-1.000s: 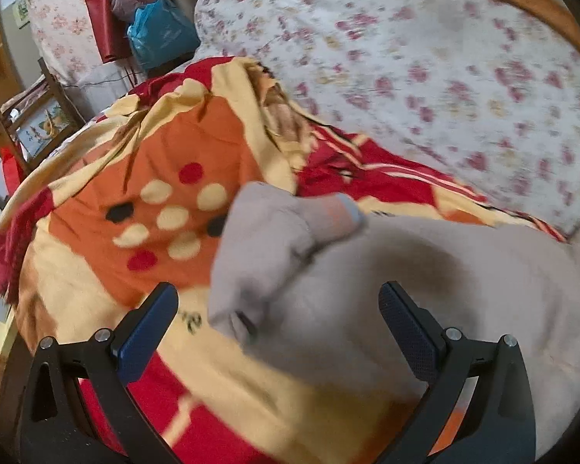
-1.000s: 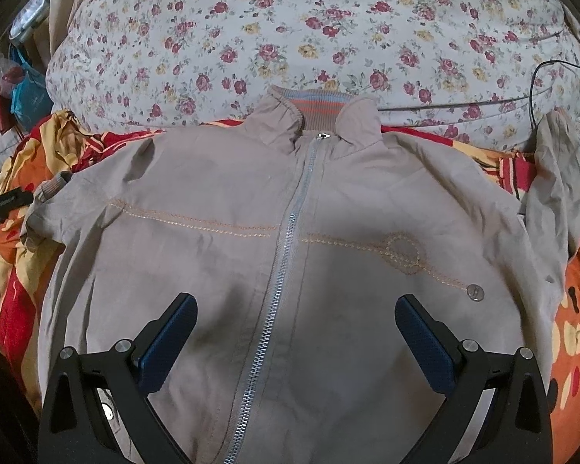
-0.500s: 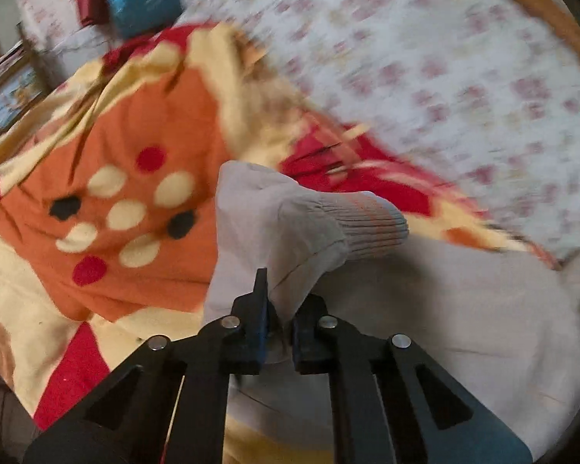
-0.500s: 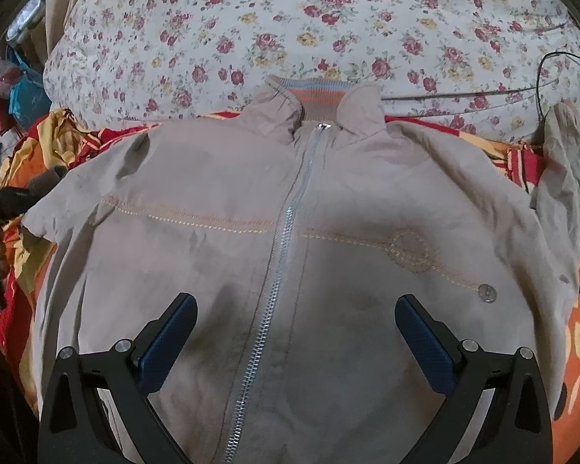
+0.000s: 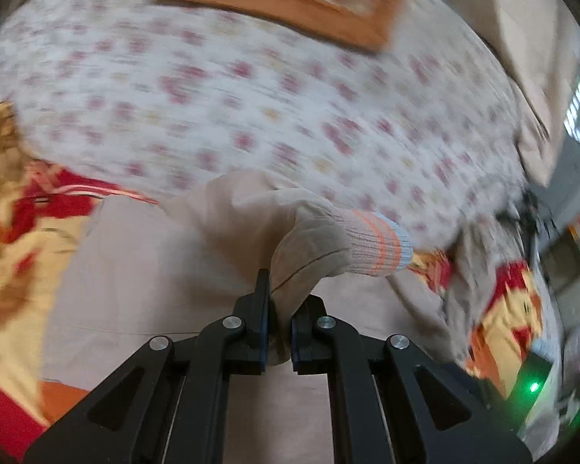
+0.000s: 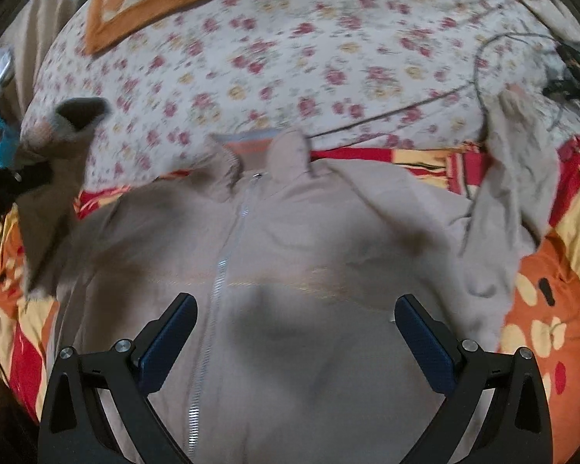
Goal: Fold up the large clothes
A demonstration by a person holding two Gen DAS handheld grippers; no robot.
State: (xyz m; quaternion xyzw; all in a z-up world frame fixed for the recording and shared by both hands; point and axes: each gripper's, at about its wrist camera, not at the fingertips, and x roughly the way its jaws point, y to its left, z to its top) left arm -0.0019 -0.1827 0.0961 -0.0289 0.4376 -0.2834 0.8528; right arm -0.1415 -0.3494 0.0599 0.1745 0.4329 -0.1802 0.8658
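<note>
We have the jacket [image 6: 290, 270] lying front-up and zipped on the blanket [image 6: 553, 309], its collar [image 6: 266, 147] toward the floral quilt [image 6: 290, 38]. Our left gripper [image 5: 278, 328] is clamped narrow on the left sleeve [image 5: 290, 239] just behind its ribbed cuff [image 5: 375, 247], and in the right view that sleeve is lifted off the bed at the far left. Our right gripper [image 6: 294, 336] hangs with its jaws wide over the chest beside the zipper [image 6: 220, 270], holding nothing.

Several things could go wrong from here, as we judge it. The pinch takes only a small bunch of cloth near the seam, and the fabric looks smooth; a quick swing across the body could pull it free, and the sleeve would drop in a heap short of the fold line. With nothing pressing on the chest, the drag of the sleeve may tug the shoulder and skew the whole jacket on the soft blanket. The cuff juts loose past the fingers [image 5: 261, 309] and could curl under when laid down, leaving a lump. The right sleeve [image 6: 522, 193] lies crumpled up toward the quilt near a cable [image 6: 406, 112], and may snag it when we reach there.
</note>
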